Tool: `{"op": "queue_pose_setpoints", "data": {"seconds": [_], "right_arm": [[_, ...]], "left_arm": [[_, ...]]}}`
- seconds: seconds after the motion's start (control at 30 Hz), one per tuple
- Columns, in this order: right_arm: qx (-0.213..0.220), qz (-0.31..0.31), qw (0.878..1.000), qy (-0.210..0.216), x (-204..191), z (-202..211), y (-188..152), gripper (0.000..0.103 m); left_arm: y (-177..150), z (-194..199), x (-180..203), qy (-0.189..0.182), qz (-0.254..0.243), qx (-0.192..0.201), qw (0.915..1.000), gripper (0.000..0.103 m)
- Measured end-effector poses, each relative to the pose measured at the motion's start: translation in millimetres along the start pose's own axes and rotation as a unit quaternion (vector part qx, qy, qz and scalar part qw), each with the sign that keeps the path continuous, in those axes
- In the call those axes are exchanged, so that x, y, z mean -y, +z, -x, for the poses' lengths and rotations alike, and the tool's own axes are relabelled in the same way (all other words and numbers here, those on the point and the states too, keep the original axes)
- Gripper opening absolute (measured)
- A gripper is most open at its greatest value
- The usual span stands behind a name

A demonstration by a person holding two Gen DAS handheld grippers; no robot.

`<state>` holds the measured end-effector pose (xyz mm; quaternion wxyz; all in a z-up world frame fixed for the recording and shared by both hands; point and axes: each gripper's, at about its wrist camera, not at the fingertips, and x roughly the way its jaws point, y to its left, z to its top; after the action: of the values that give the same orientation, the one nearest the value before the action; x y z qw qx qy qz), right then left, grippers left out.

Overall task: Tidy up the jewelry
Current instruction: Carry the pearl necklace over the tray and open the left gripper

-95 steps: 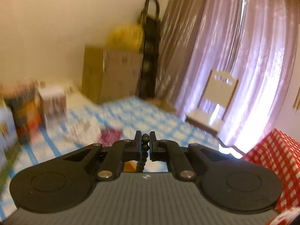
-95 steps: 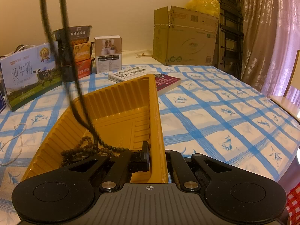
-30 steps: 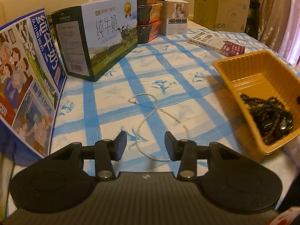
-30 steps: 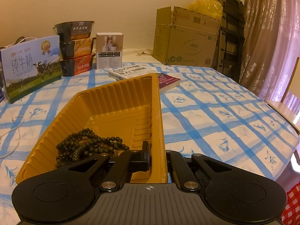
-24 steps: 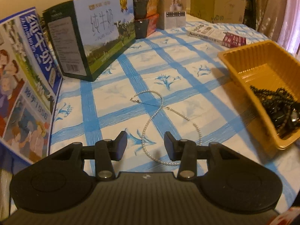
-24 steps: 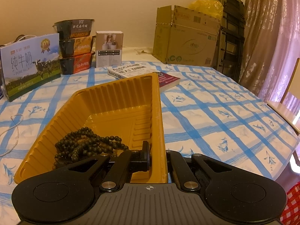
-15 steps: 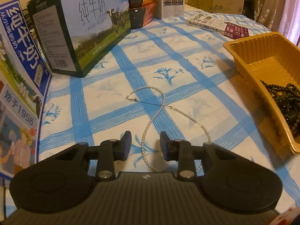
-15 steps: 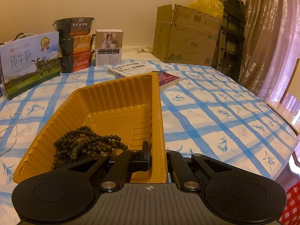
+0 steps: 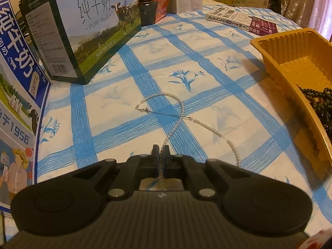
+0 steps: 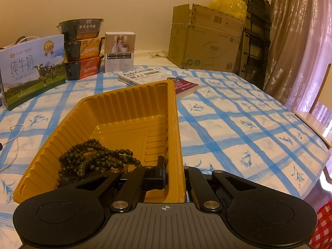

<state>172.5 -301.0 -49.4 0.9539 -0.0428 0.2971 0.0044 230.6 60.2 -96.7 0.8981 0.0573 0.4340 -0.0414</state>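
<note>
A white pearl necklace [image 9: 182,108] lies looped on the blue-checked tablecloth. My left gripper [image 9: 160,151] is shut on its near strand, low over the cloth. The necklace also shows at the left edge of the right wrist view [image 10: 14,143]. A yellow plastic tray [image 10: 128,112] holds a heap of dark bead necklace [image 10: 93,157]; the tray also shows at the right of the left wrist view [image 9: 290,66], with the beads [image 9: 317,103] in it. My right gripper [image 10: 174,166] is shut on the tray's right wall.
A milk carton [image 9: 91,27] and a blue printed box [image 9: 16,95] stand at the left. Stacked food bowls [image 10: 82,47], a small white box [image 10: 119,51] and a book [image 10: 157,81] lie behind the tray. A cardboard box [image 10: 205,41], curtains and a chair are beyond the table.
My left gripper let the dark beads into the tray, swung to the pearl necklace, came down over it and closed on its near strand. The right gripper kept its hold on the tray.
</note>
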Motion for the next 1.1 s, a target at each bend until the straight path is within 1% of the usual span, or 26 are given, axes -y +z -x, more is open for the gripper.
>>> {"op": "queue_pose_setpoints", "data": {"seconds": [0.33, 0.47, 0.63, 0.8, 1.0, 1.1], "right_arm": [[0.0, 0.0, 1.0, 0.0, 0, 0, 0, 0.003], [0.0, 0.0, 1.0, 0.0, 0, 0, 0, 0.003], [0.001, -0.001, 1.0, 0.002, -1, -2, 2, 0.003], [0.004, -0.005, 1.0, 0.005, -1, -5, 4, 0.003], [0.007, -0.008, 1.0, 0.009, 1, -7, 3, 0.003], [0.008, -0.009, 1.0, 0.011, 0, -7, 4, 0.003]], "left_arm": [[0, 5, -3, 0.003, 0.004, 0.001, 1.0, 0.001], [4, 19, -5, -0.004, 0.014, 0.014, 0.9998, 0.001], [22, 59, -6, -0.021, 0.016, 0.057, 0.9981, 0.001], [55, 107, -6, -0.035, 0.014, 0.111, 0.9931, 0.001], [93, 161, 6, -0.054, -0.006, 0.175, 0.9831, 0.001], [109, 182, 15, -0.075, -0.014, 0.198, 0.9773, 0.001]]}}
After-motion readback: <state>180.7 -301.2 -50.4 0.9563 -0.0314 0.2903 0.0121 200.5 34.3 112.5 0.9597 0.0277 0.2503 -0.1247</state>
